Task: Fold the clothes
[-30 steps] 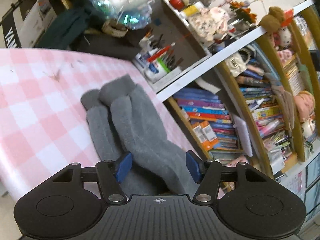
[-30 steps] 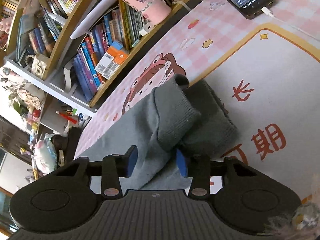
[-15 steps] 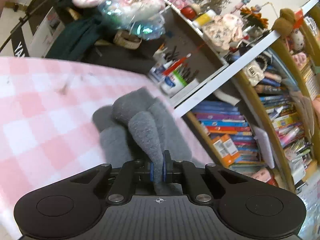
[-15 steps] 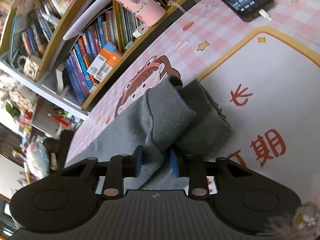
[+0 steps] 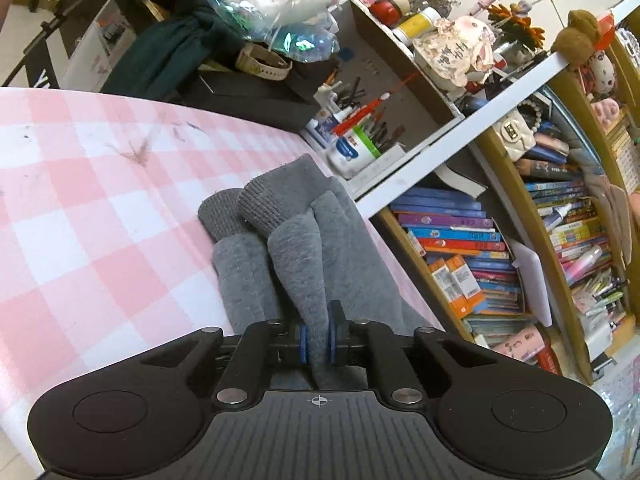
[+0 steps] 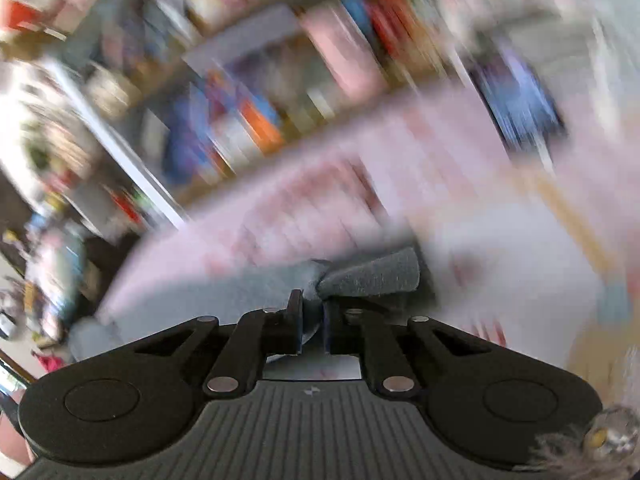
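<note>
Bookshelf (image 5: 500, 248) beside pinched grey garment (image 5: 304, 248)

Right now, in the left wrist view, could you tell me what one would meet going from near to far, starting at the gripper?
left gripper shut on grey garment → ribbed cuffs → pink checked tablecloth → dark green cloth

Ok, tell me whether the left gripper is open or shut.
Shut: the left gripper has its blue-padded fingers pinching a raised fold of the grey garment.
</note>
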